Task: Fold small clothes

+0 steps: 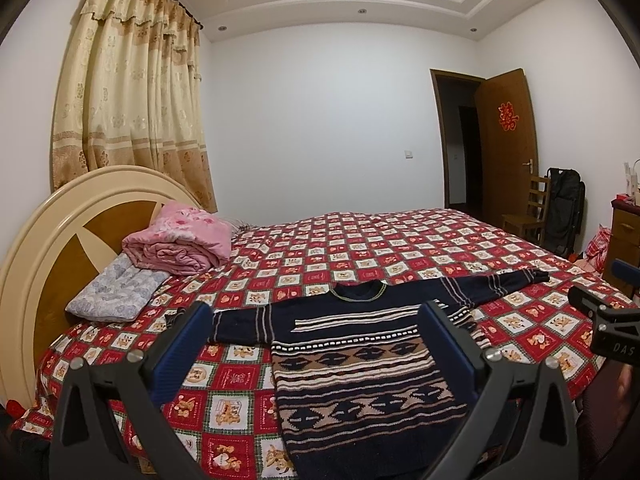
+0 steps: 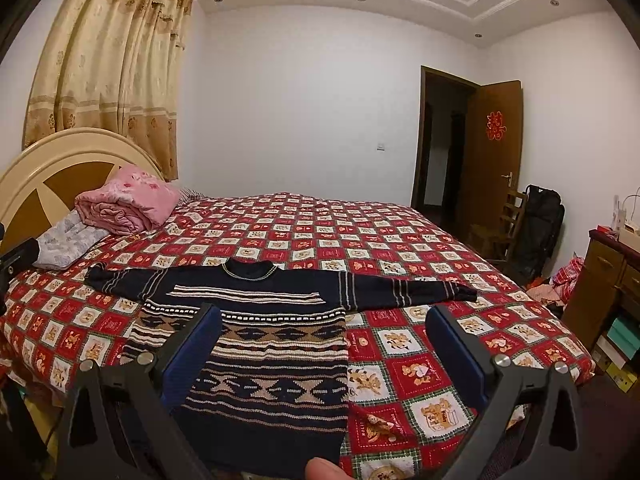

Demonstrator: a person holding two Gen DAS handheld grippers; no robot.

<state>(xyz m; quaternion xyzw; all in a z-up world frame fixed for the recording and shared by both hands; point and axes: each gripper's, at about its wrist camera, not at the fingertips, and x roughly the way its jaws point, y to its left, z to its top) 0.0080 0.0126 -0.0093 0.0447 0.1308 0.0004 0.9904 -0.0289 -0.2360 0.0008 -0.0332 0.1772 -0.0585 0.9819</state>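
Note:
A small dark navy sweater with beige and brown patterned bands lies flat on the bed, front up, both sleeves spread out sideways and the collar away from me. My left gripper hovers open above its lower left half, with nothing between its blue fingers. My right gripper hangs open over the sweater's lower right edge, likewise empty. The right gripper's body also shows at the right edge of the left wrist view.
The bed carries a red checked cover with bear pictures. A folded pink quilt and a grey pillow lie by the headboard. A chair, black bag and cabinet stand right.

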